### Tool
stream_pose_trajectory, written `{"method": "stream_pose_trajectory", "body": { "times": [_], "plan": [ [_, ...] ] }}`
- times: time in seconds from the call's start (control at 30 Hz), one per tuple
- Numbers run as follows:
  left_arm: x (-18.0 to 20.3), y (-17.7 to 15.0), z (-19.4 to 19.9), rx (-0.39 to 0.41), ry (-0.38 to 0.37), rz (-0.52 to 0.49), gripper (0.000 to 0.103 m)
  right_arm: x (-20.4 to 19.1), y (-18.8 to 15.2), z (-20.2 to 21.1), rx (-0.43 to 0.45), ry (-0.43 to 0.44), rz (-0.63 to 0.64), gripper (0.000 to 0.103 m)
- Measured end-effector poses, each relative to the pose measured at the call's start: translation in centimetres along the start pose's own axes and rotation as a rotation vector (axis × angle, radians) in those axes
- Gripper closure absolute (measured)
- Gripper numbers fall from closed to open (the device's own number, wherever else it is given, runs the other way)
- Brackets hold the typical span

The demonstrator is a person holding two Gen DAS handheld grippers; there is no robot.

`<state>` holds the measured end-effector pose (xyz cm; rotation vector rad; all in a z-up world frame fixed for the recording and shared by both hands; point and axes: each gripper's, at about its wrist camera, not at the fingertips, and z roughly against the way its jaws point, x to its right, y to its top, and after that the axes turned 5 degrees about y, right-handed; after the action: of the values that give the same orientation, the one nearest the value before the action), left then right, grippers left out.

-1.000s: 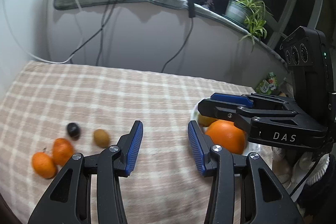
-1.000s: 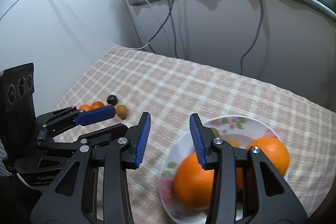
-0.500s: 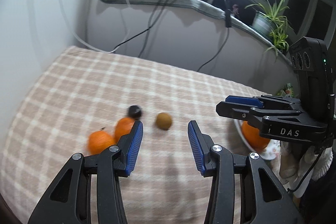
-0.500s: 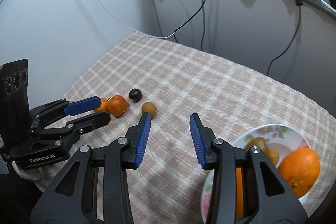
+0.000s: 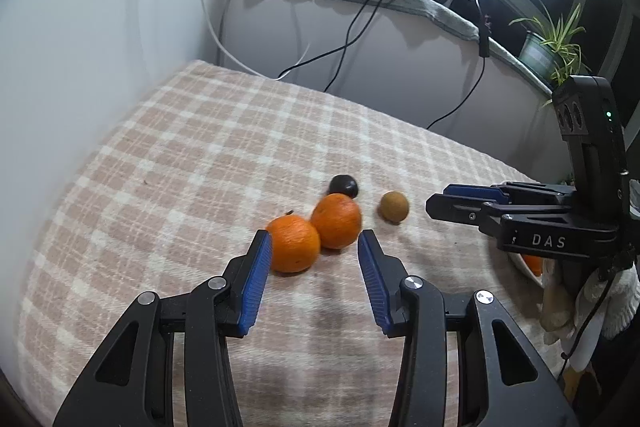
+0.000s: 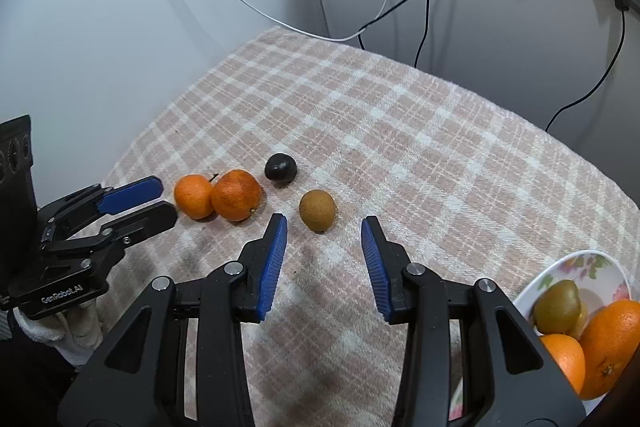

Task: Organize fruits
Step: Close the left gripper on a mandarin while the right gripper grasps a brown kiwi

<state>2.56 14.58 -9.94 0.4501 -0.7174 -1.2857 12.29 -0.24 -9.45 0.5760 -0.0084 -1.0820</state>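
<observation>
Your left hand-held gripper (image 5: 314, 251) is hanging spread and empty; the round, slippery tangerine (image 5: 293, 245) at frame center is needing a gentle middle squeeze.

The left gripper (image 5: 315, 242) hangs over the checked cloth (image 5: 192, 163) with its jaws apart and empty. Just past its tips sit two oranges, the nearer orange (image 5: 293, 245) touching the farther orange (image 5: 337, 220). Behind them lies a dark fruit (image 5: 344, 185), and beside it a brown fruit (image 5: 394, 206). The right gripper (image 5: 436, 201) reaches in from the right, near the brown fruit.
</observation>
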Motion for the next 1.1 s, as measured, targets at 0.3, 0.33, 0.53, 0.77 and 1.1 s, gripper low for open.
{"method": "stream_pose_trajectory", "body": {
  "times": [0.3, 0.33, 0.53, 0.77, 1.1],
  "plan": [
    [-0.7, -0.2, -1.1, -0.03, 0.006, 0.002, 0.06, 0.1, 0.4, -2.1, -0.038, -0.008, -0.011, 0.063],
    [-0.8, -0.2, -1.3, -0.033, 0.006, 0.004, 0.06, 0.1, 0.4, -2.3, -0.042, -0.01, -0.011, 0.063],
    [-1.2, -0.2, -1.9, -0.044, 0.008, 0.015, 0.06, -0.2, 0.6, -3.7, -0.061, -0.02, -0.006, 0.063],
    [-1.4, -0.3, -2.7, -0.061, 0.007, 0.022, 0.06, -0.4, 0.8, -4.7, -0.073, -0.023, 0.0, 0.063],
    [-1.5, -0.1, -3.3, -0.07, -0.017, 0.035, 0.067, -0.5, 1.0, -5.1, -0.077, -0.034, 0.022, 0.07]
  ]
}}
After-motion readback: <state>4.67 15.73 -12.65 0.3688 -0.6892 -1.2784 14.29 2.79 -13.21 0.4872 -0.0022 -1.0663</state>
